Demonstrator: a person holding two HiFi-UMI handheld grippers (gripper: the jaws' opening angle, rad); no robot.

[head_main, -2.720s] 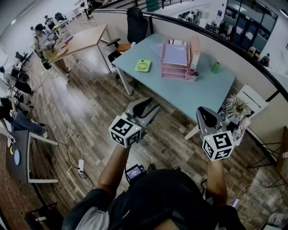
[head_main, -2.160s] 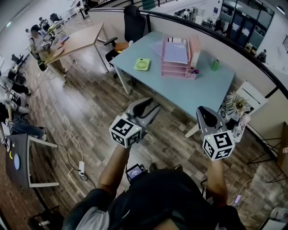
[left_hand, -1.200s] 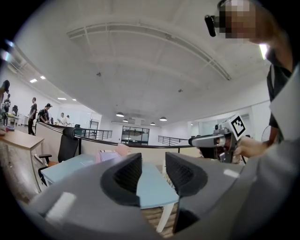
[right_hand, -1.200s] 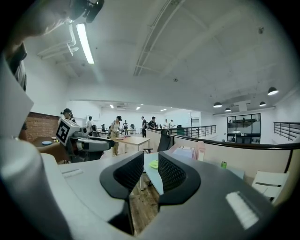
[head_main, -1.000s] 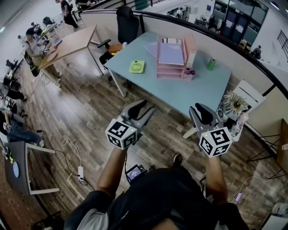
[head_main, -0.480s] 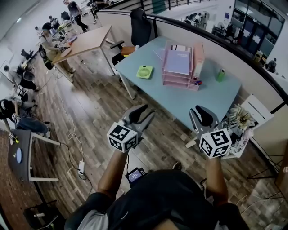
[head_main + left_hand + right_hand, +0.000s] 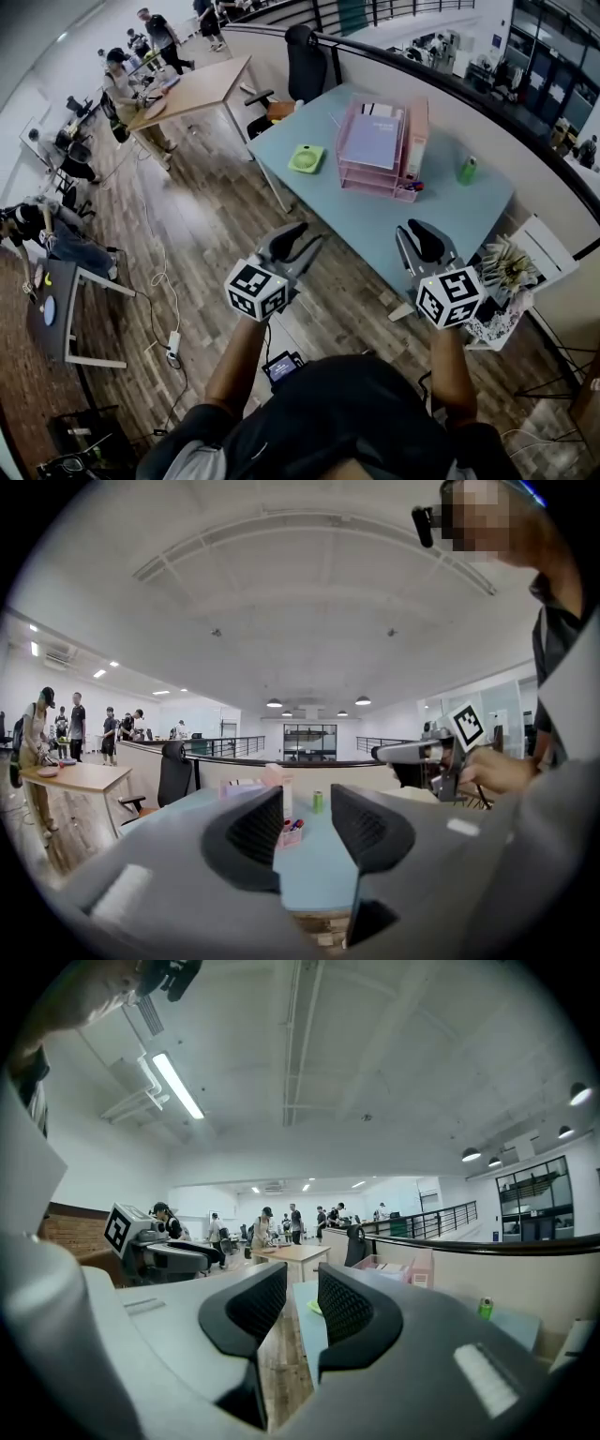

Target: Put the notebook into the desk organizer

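Observation:
A pink tiered desk organizer [image 7: 375,159] stands on a light blue table [image 7: 375,211]. A lavender notebook [image 7: 373,141] lies flat on its top tray. Both grippers hang in the air over the wooden floor, short of the table's near edge. My left gripper [image 7: 298,240] is open with nothing between its jaws. My right gripper [image 7: 419,240] is open too, its gap narrower and also bare. In the left gripper view the organizer [image 7: 246,787] shows far off past my left gripper [image 7: 307,822]. In the right gripper view the organizer [image 7: 394,1267] lies beyond my right gripper [image 7: 302,1302].
A green round object [image 7: 304,158] and a green bottle [image 7: 467,170] sit on the blue table. A black office chair [image 7: 307,58] stands behind it. A wooden table [image 7: 192,84] with people is at the far left. A low wall [image 7: 525,159] runs behind, and cables [image 7: 172,342] lie on the floor.
The table and organizer have shifted right and come slightly nearer in the head view. Both grippers stay held out in front, moving with the person, their jaws unchanged.

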